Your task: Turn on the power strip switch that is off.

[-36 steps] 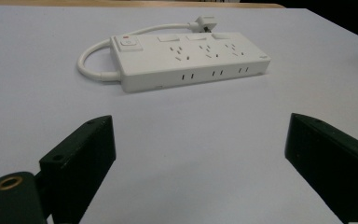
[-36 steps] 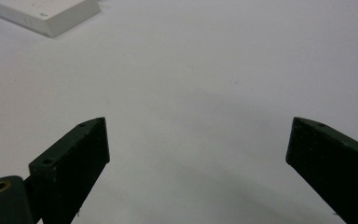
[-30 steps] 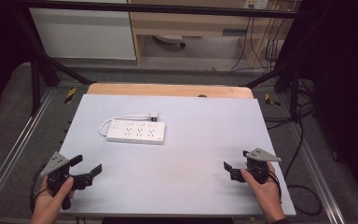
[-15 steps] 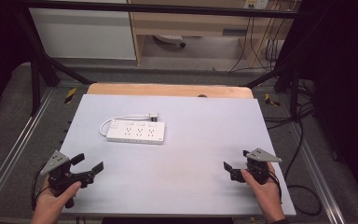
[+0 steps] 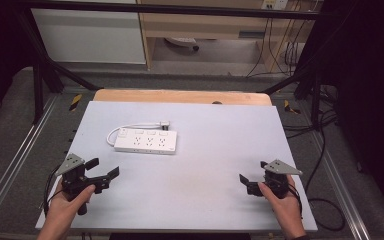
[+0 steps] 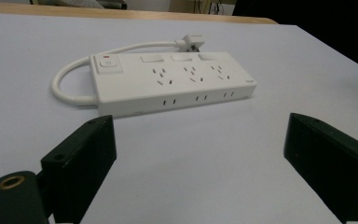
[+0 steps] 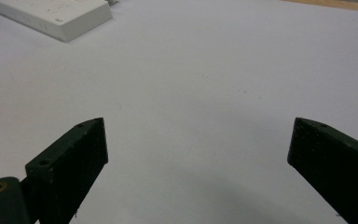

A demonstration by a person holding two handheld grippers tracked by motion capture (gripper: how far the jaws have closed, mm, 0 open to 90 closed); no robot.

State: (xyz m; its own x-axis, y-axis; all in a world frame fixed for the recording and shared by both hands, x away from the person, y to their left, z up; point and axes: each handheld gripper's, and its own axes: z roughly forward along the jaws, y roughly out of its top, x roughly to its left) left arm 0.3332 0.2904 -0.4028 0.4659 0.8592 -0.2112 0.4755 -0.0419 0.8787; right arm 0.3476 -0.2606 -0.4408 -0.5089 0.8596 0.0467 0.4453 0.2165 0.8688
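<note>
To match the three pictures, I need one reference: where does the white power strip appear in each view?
High view: the power strip lies left of centre on the table, beyond the left gripper.
Left gripper view: upper middle, ahead of the open jaws, apart from them.
Right gripper view: top left corner, cut by the edge.
Shared landmark: the table's wooden far edge.

black claws (image 5: 102, 171), grey plates (three-cornered), trailing cables

You worked at a pale table (image 5: 220, 150) on grey carpet (image 5: 10, 130), with a wooden cabinet (image 5: 205, 25) and cables (image 5: 280, 50) behind.
</note>
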